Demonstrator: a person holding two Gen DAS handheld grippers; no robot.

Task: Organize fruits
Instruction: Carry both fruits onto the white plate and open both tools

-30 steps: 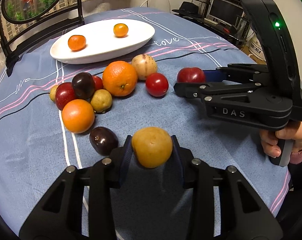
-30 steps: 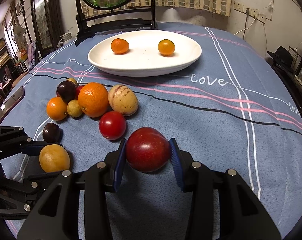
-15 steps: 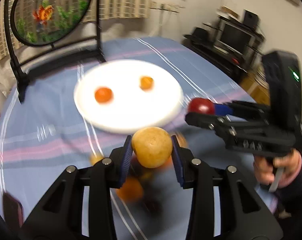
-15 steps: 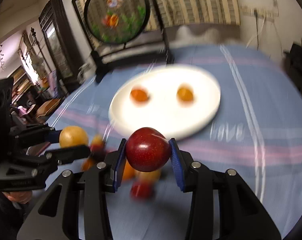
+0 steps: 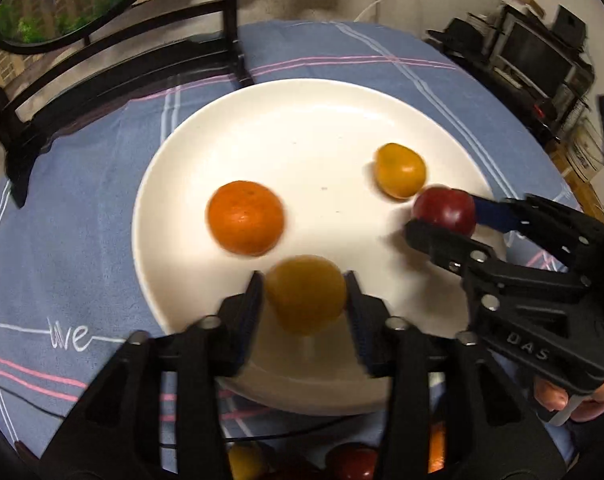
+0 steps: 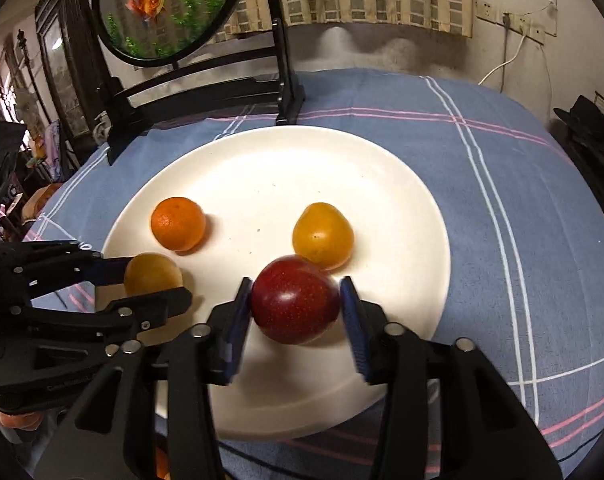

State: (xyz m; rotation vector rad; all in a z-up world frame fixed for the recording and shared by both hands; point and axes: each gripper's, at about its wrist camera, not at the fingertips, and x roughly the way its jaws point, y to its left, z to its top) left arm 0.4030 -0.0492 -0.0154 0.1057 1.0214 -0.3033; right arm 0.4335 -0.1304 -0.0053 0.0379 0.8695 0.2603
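Note:
My left gripper (image 5: 305, 292) is shut on a yellow-orange fruit (image 5: 306, 293) held over the near part of the white plate (image 5: 302, 120); that gripper also shows in the right wrist view (image 6: 154, 284). My right gripper (image 6: 295, 302) is shut on a dark red fruit (image 6: 295, 299) over the plate's (image 6: 262, 160) near right part; that fruit also shows in the left wrist view (image 5: 444, 210). An orange tangerine (image 5: 245, 217) and a yellow-orange fruit (image 5: 399, 175) lie on the plate.
A black stand with a round fish picture (image 6: 166, 8) stands behind the plate. Several loose fruits (image 5: 349, 464) lie on the blue tablecloth (image 5: 62, 240) near the frame's bottom edge. Furniture and a monitor (image 5: 537, 56) sit beyond the table at right.
Both grippers have carried their fruits from above the tablecloth forward to over the plate and lower toward it. The plate now fills both views.

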